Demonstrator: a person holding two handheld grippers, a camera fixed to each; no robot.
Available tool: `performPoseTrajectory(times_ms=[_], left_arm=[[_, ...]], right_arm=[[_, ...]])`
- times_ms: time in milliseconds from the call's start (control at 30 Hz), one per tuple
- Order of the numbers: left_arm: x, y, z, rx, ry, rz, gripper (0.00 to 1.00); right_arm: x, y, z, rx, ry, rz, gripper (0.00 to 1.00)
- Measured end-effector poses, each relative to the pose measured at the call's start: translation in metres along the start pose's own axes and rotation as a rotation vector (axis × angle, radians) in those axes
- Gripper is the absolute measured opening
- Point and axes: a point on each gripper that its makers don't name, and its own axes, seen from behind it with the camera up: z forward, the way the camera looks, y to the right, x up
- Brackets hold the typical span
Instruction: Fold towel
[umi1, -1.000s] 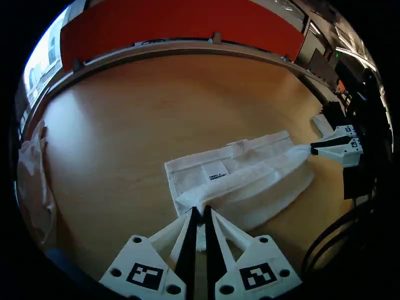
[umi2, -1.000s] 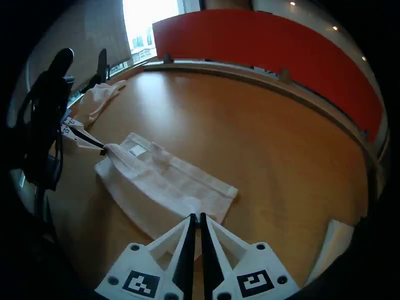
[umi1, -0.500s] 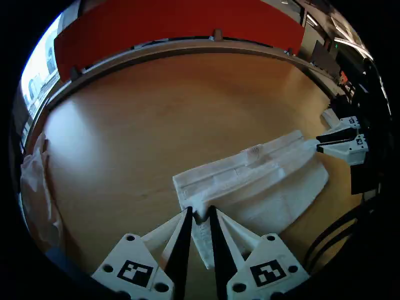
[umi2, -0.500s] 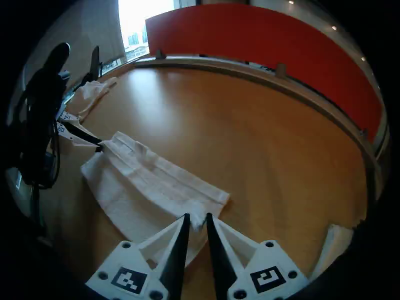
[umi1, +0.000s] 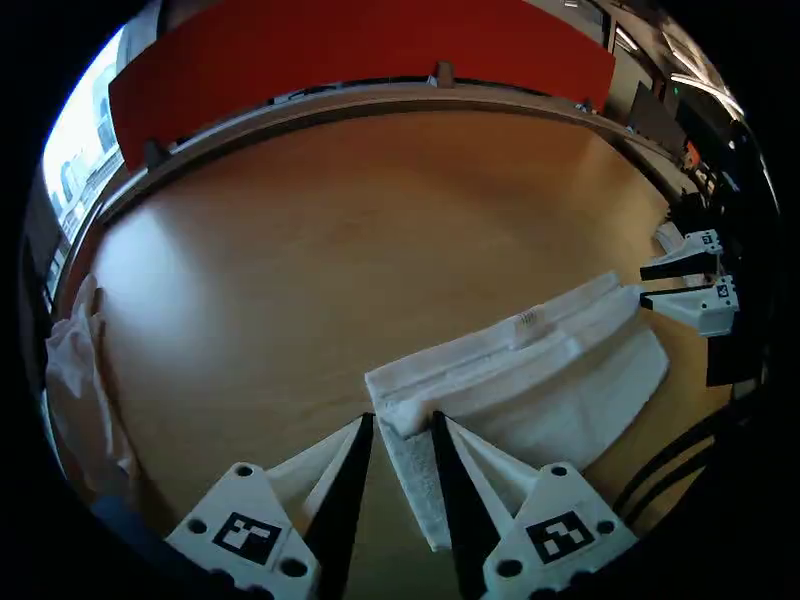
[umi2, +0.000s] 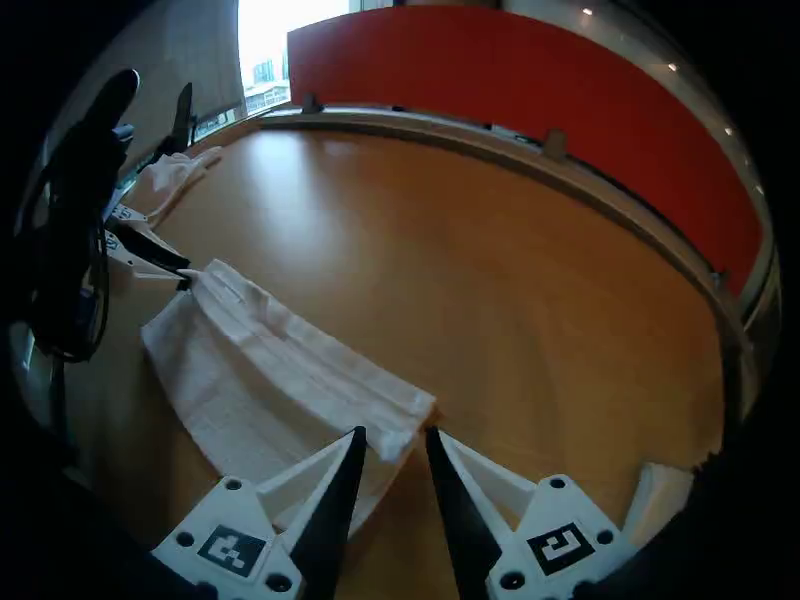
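Towel (umi1: 520, 375): folded into a long white band, flat on the wooden table (umi1: 300, 220). It sits lower right of centre in the left gripper view and lower left in the right gripper view (umi2: 270, 370).
Tag (umi1: 530, 320): small tab on the fold's upper edge, caught by the left gripper view.
Left gripper (umi1: 400, 418): fingers spread, the near towel corner loose between them.
Right gripper (umi2: 394, 432): fingers apart too, the other corner lying in the gap.
Cross-sight: right gripper at the left view's right edge (umi1: 645, 285), left gripper at the right view's upper left (umi2: 183, 275), each at the towel's far end.
Crumpled cloth (umi1: 75, 390): far left, well apart from the towel.
Red panel (umi1: 350, 45): along the table's far edge.
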Motion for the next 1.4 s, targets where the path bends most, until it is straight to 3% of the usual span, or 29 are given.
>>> performPoseTrajectory(times_ms=[100, 267, 600, 700, 1000, 1400], left_arm=[[0.004, -0.006, 0.001, 0.018, 0.008, -0.001, 0.58], [0.009, -0.013, -0.002, 0.033, 0.019, -0.019, 0.63], [0.005, -0.016, -0.016, 0.023, 0.028, -0.058, 0.96], [-0.001, -0.014, -0.022, 0.011, 0.027, -0.074, 0.98], [-0.025, -0.006, -0.040, 0.008, 0.029, -0.085, 0.98], [-0.063, 0.006, -0.067, 0.007, 0.021, -0.104, 0.98]], right_arm=[[0.002, 0.002, 0.000, -0.003, -0.003, -0.001, 0.61], [0.009, 0.005, -0.002, -0.009, 0.012, 0.009, 0.66], [0.016, 0.006, -0.014, -0.023, 0.046, 0.012, 0.72], [0.014, 0.001, -0.019, -0.019, 0.051, 0.009, 0.79], [-0.003, -0.021, -0.037, -0.005, 0.050, 0.010, 0.79], [-0.032, -0.040, -0.058, -0.003, 0.042, 0.055, 0.79]])
